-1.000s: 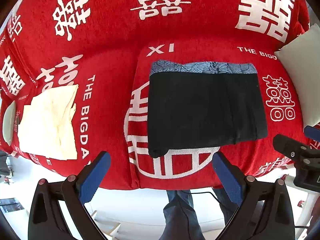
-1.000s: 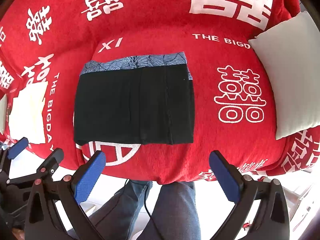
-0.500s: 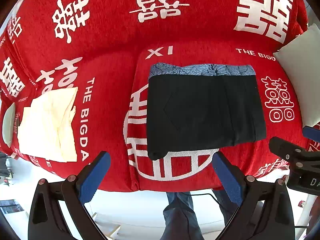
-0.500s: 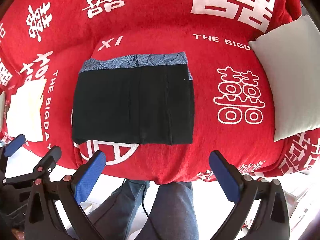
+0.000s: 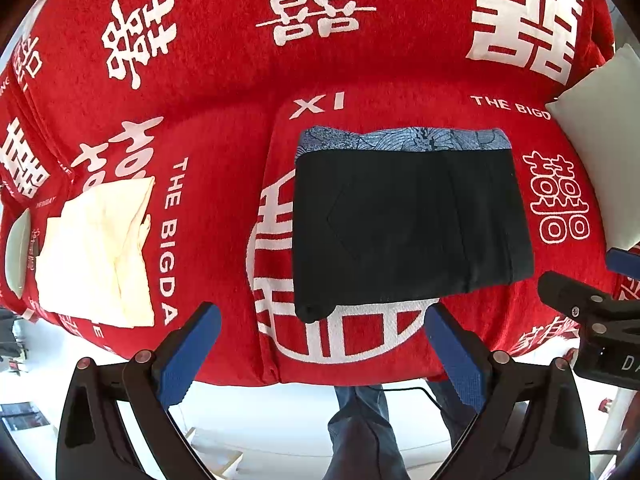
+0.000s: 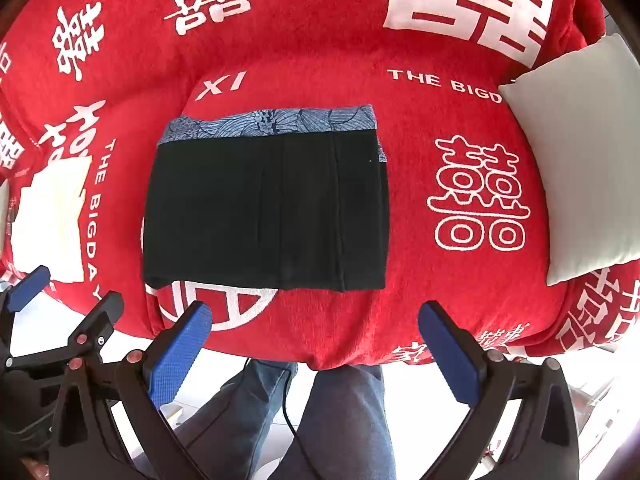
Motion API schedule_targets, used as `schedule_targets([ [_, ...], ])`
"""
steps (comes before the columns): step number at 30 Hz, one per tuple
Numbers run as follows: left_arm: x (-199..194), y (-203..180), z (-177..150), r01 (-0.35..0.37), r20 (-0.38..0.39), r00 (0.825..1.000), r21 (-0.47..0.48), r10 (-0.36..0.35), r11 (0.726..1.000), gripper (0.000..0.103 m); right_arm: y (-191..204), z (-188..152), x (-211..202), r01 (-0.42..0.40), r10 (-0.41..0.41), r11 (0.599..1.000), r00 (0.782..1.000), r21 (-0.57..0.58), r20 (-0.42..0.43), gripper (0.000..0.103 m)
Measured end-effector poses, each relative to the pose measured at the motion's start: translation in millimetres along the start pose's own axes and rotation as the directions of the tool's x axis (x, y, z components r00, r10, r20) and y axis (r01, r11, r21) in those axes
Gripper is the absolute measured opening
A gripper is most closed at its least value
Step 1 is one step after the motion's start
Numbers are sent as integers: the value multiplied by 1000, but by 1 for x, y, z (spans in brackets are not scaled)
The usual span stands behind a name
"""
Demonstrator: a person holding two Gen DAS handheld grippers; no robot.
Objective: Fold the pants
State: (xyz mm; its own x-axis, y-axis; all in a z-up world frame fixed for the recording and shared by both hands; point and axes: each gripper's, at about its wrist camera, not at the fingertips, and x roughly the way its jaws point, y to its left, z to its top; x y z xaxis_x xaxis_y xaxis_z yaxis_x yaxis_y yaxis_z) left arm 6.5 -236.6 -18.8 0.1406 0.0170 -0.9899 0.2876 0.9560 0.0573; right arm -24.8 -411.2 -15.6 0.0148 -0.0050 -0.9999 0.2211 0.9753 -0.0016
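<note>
On the red sofa cover (image 5: 224, 92), a cream cloth (image 5: 96, 252) lies near the left edge and a white pillow (image 6: 580, 160) near the right, both well apart from the pants (image 5: 408, 228). The pants lie folded into a dark rectangle in the middle (blue patterned waistband along the far side). Both the left claw (image 5: 324, 356) and right claw (image 6: 316, 352) hang wide, holding nothing, just short of the front edge, apart from the pants.

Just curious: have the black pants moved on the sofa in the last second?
No. In both views the pants sit on the same white circle print, with the patterned band just below the "XI" lettering.
</note>
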Motion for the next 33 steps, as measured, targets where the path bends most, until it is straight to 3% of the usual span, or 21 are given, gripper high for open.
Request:
schedule_targets([
  [33,7,5,2,25,-5,1000,-18,-25,1000,102,2,5,6,8,-8,1000,1000,-4,-17,103],
])
